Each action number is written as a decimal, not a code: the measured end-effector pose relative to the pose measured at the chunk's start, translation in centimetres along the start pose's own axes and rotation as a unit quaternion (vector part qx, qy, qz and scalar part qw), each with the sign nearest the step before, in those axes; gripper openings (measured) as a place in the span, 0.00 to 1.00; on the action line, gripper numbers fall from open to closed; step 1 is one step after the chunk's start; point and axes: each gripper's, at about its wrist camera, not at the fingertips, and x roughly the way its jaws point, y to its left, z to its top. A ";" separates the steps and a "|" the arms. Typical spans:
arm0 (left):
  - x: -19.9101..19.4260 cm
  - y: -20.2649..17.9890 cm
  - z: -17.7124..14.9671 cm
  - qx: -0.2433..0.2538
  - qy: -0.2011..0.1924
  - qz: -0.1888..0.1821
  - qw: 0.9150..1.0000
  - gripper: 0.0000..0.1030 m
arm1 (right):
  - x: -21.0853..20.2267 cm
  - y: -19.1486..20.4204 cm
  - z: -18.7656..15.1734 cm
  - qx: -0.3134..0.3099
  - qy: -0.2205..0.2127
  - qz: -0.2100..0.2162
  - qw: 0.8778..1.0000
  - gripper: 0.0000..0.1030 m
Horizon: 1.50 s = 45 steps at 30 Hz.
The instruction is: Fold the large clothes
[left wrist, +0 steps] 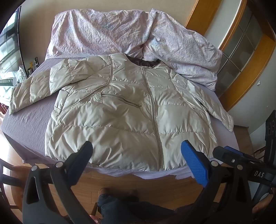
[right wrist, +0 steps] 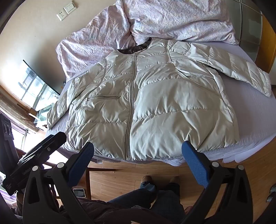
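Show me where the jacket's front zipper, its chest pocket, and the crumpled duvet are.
front zipper [left wrist: 152, 106]: left wrist view, on its middle stretch.
chest pocket [left wrist: 120, 99]: left wrist view, on its slanted zip.
duvet [right wrist: 172, 15]: right wrist view, on its wrinkled top.

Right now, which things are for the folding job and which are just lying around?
For the job:
- puffy jacket, spread flat and zipped
- left gripper, fingers open, holding nothing
- right gripper, fingers open, holding nothing

Just lying about:
- crumpled duvet behind the jacket
- phone on the floor
- wall sockets
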 end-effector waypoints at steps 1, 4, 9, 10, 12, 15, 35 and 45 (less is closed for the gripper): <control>0.0 0.0 0.0 0.000 -0.001 0.000 1.000 0.98 | 0.0 0.0 0.0 0.000 0.000 0.000 1.000 0.99; 0.0 0.0 0.0 0.000 0.000 0.000 1.000 0.98 | 0.1 0.0 0.0 0.000 0.000 -0.001 1.000 0.99; 0.0 0.0 0.0 0.000 0.000 0.000 1.000 0.98 | 0.1 0.0 0.0 0.000 0.001 -0.002 1.000 0.99; 0.0 0.0 0.0 0.000 0.000 0.000 1.000 0.98 | 0.1 0.0 0.0 0.000 0.001 -0.002 1.000 0.99; 0.0 0.0 0.0 0.000 0.000 -0.001 1.000 0.98 | 0.2 0.0 0.0 0.000 0.000 -0.002 1.000 0.99; 0.0 0.0 0.0 0.000 0.000 0.000 1.000 0.98 | 0.2 0.0 0.0 0.000 0.000 -0.002 1.000 0.99; 0.0 0.0 0.0 0.000 0.000 0.000 1.000 0.98 | 0.3 -0.1 0.1 0.001 0.001 -0.001 1.000 0.99; 0.0 0.0 0.0 0.000 0.000 0.000 1.000 0.98 | 0.4 -0.1 0.1 0.001 0.002 0.000 1.000 0.99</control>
